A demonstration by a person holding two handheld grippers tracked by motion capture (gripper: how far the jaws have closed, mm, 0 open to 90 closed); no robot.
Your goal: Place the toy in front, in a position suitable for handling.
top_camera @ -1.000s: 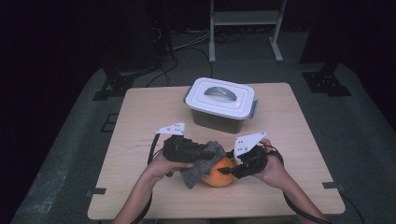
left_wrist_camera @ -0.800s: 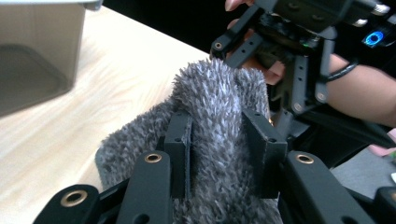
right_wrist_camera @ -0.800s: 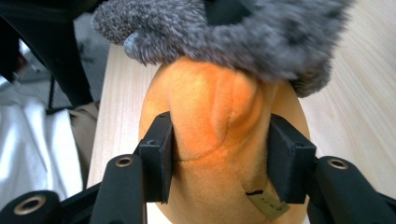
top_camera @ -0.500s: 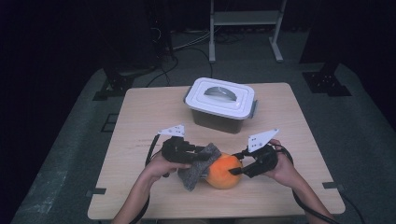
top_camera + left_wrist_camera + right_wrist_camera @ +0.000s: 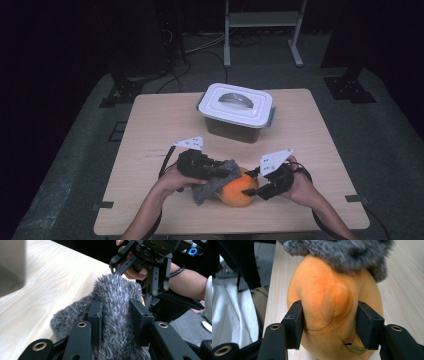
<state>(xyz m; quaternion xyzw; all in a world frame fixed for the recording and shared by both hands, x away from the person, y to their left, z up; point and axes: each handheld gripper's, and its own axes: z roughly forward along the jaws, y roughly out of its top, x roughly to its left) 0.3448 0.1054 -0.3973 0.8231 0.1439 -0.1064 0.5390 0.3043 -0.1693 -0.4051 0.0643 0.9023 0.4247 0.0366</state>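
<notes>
Grey fuzzy cloth (image 5: 117,315) is clamped in my left gripper (image 5: 220,172), draped over the orange plush ball (image 5: 239,190) at the table's (image 5: 320,150) near edge, mid-wipe I'd say. My right gripper (image 5: 257,186), just right of the ball, steadies it: jaws have just been opening w/ the ball between them, pads touching its sides. Next: re-squeeze the right, then drag the cloth across.
</notes>
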